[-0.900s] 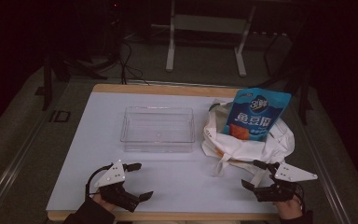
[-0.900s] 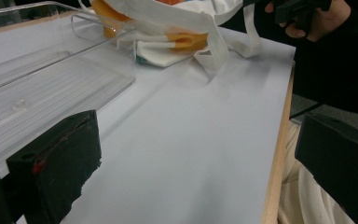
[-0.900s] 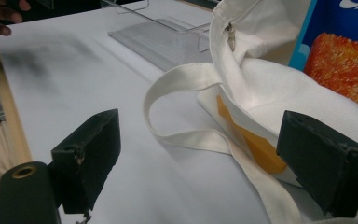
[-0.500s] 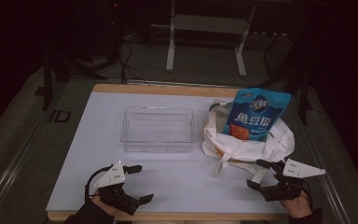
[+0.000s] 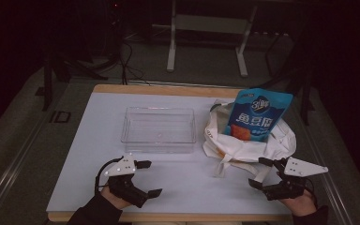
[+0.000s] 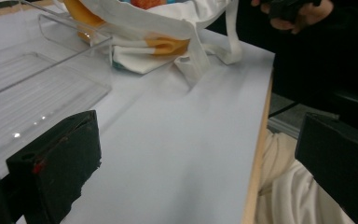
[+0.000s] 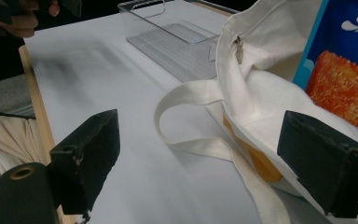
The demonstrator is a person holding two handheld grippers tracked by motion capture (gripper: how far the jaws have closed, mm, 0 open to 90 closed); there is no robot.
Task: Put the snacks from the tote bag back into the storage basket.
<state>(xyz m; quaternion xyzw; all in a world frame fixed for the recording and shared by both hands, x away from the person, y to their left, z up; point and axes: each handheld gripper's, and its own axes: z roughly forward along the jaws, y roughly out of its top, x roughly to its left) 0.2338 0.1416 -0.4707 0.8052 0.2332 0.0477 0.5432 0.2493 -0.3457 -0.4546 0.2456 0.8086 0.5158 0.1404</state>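
Note:
A clear plastic tray point(image 5: 158, 130) stands empty in the middle of the white table point(image 5: 187, 187). To its right a white tote bag point(image 5: 272, 143) holds an upright blue snack pouch point(image 5: 258, 115). My left gripper point(image 5: 149, 178) rests open near the front left edge, with only bare tabletop between its jaws point(image 6: 200, 163). My right gripper point(image 5: 259, 172) is open at the front right, just in front of the bag. In the right gripper view the bag's strap loop point(image 7: 191, 116) lies on the table ahead of that gripper point(image 7: 205, 158), untouched.
The table's wooden front edge point(image 5: 192, 217) runs close behind both hands. Beyond the table, on the dark floor, stand a metal frame point(image 5: 206, 28) and cables. The other hand point(image 6: 303, 14) shows far off in the left gripper view.
My right gripper has drifted a little to the right, staying near the bag strap. The left gripper has hardly moved. Both stay open.

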